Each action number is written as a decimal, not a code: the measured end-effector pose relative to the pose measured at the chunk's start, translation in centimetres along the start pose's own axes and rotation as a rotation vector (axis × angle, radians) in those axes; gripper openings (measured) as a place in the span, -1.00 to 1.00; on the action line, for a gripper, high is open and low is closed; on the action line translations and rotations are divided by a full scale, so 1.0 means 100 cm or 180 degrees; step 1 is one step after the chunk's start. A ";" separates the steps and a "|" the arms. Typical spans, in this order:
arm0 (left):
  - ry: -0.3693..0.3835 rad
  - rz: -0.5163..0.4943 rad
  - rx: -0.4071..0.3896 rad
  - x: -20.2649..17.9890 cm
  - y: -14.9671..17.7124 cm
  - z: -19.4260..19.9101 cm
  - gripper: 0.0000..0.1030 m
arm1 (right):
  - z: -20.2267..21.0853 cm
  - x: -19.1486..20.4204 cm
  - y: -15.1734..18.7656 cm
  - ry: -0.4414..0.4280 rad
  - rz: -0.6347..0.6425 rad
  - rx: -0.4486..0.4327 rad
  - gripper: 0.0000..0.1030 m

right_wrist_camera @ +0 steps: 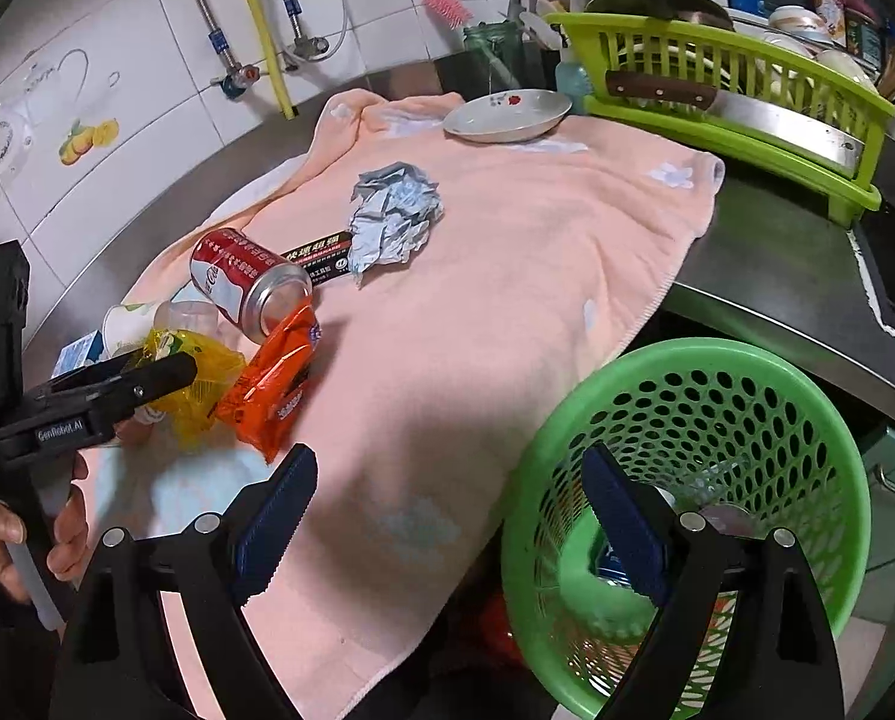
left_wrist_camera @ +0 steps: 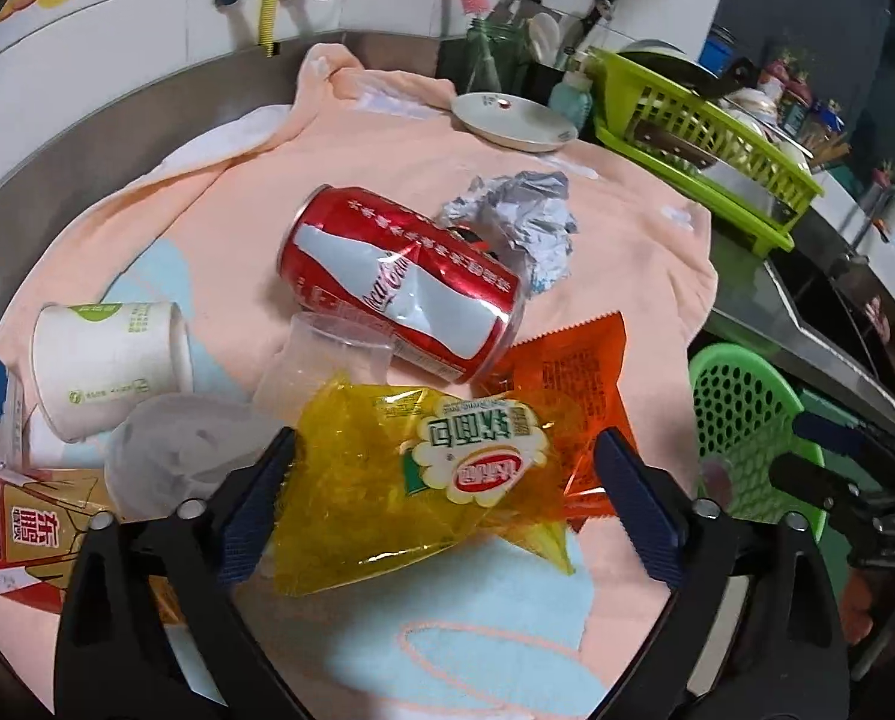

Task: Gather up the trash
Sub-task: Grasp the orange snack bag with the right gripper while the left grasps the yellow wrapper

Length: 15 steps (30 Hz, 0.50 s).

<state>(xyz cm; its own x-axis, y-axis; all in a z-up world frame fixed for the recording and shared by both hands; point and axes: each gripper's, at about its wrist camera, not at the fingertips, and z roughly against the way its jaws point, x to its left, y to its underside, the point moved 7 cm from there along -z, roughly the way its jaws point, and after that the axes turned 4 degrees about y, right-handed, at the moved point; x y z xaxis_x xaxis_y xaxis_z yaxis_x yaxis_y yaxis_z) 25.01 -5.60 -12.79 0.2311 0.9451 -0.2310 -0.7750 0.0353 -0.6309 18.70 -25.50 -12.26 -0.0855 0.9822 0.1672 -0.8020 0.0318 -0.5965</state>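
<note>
Lying on the towel are 1 red can (left_wrist_camera: pixel 400 288), 1 foil ball (left_wrist_camera: pixel 516 222), 2 snack wrappers (left_wrist_camera: pixel 441 474) and 1 paper cup (left_wrist_camera: pixel 108 369). Sitting nearby are 1 clear cup (left_wrist_camera: pixel 327 360), 1 plate (right_wrist_camera: pixel 507 114) and 1 green basket (right_wrist_camera: pixel 741 420).

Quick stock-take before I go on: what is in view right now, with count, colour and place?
Soda can: one, red, on its side mid-towel.
Crumpled foil: one, silver, behind the can.
Yellow wrapper: one, between the left tongs' fingers.
Orange wrapper: one, right of the yellow one.
Paper cup: one, white, on its side at the left.
Clear plastic cup: one, in front of the can.
Cartons: two, one red, one blue-white, far left.
Plate: one, white, back of the towel.
Towel: one, peach, covering the counter.
Basket: one, green, off the counter's right edge, some trash inside.
Dish rack: one, lime, back right.
Left tongs: open around the yellow wrapper.
Right tongs: open, empty.
</note>
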 end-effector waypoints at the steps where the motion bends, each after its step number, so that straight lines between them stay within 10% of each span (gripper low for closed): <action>1: 0.0031 -0.0012 0.0015 -0.001 0.002 -0.001 0.69 | -0.001 0.001 0.000 0.0003 0.0008 0.0003 0.68; 15: 0.0218 -0.0027 -0.0022 -0.002 0.019 0.013 -0.11 | -0.020 0.019 -0.006 -0.0162 0.0087 0.0140 0.68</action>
<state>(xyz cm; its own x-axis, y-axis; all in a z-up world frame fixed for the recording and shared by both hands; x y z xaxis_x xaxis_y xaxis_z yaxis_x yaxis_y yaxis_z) 22.70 -5.29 -12.95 0.2774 0.9204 -0.2756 -0.7690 0.0408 -0.6380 20.21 -23.25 -13.19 -0.1366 0.9719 0.1916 -0.8241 -0.0041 -0.5665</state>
